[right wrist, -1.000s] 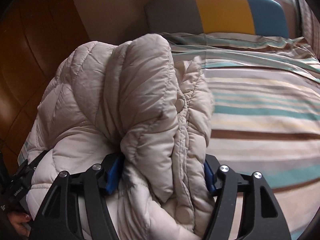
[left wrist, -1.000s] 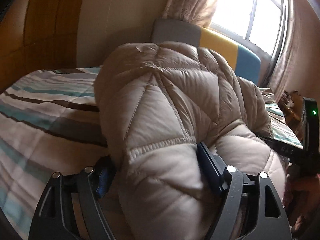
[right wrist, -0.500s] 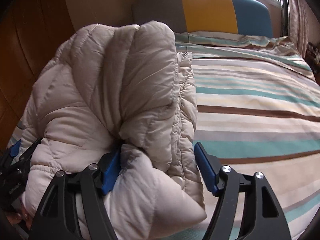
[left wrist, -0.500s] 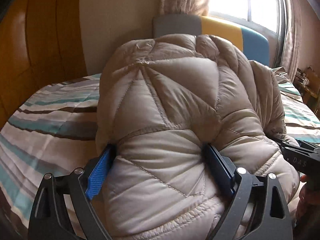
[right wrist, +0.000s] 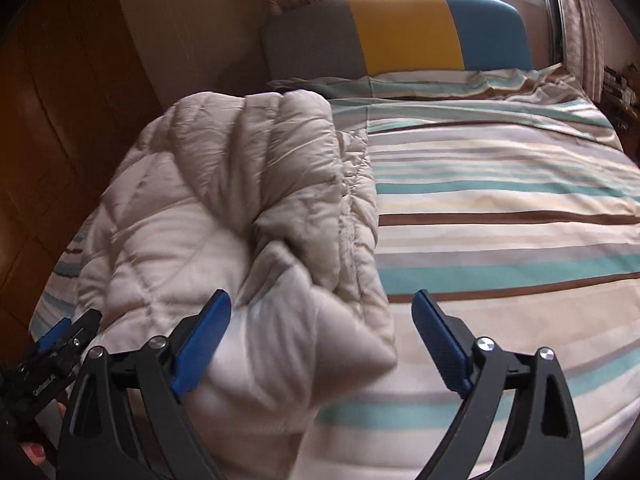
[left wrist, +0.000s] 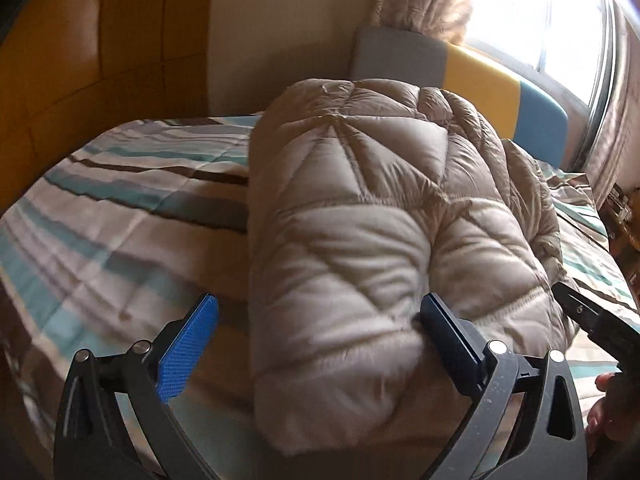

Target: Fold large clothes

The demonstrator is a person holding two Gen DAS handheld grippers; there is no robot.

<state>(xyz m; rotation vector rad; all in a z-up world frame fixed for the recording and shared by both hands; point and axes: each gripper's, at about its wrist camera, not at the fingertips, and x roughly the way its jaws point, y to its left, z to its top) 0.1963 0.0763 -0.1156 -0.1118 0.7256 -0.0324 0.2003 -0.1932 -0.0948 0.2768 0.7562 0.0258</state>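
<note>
Item: beige quilted down jacket (left wrist: 372,240), folded into a thick bundle on the striped bedspread (left wrist: 120,216).

Location: directly ahead of both claws, its near end reaching in between each pair of jaws.

Left gripper (left wrist: 316,344): jaws have just been opening and stand wide; the left pad is clear of the fabric, while the right pad sits against the bundle's flank without pinching it. Nothing held.

Right gripper (right wrist: 320,340): jaws likewise just opened; a puffy fold lies beside the left pad, and the right pad stands well apart over the bedspread. Nothing held.

Orientation: long axis runs away from the claws toward the multicoloured headboard (right wrist: 408,36); rounded fold end nearest.

Risk, judged: the released padding is springy and may loft, letting the top layers slide sideways and unfold. A pad dragging on the fabric as the claws draw back could pull the bundle open.
</note>
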